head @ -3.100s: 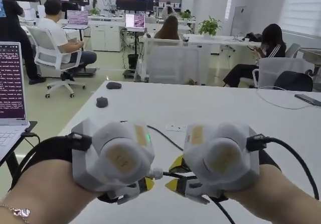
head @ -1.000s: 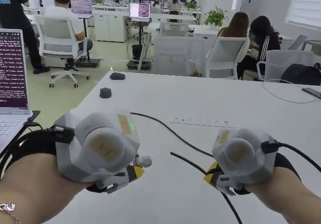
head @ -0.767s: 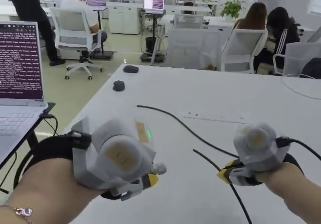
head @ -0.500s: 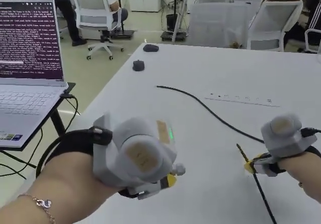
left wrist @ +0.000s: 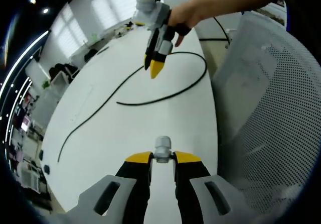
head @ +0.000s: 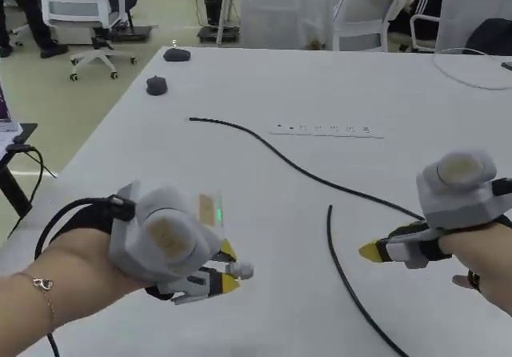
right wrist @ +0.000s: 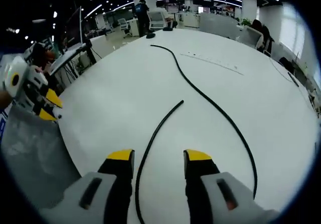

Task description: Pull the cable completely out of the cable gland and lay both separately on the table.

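A small grey cable gland sits clamped between the yellow tips of my left gripper, held just above the white table. From the head camera that gripper is at the lower left, with the gland poking out of it. A black cable lies on the table with its free end apart from the gland. My right gripper stands open over this cable, touching nothing. It shows at the right and across the table from the left gripper.
A longer run of black cable curves across the table's middle. A flat white strip lies farther back, and two dark mouse-like objects sit at the far left. A mesh chair is close behind. The table's left edge is near.
The grippers have drawn apart from almost touching. The cable has come out of the gland, the right gripper has opened off it, and it now lies on the table. The head camera tilted down.
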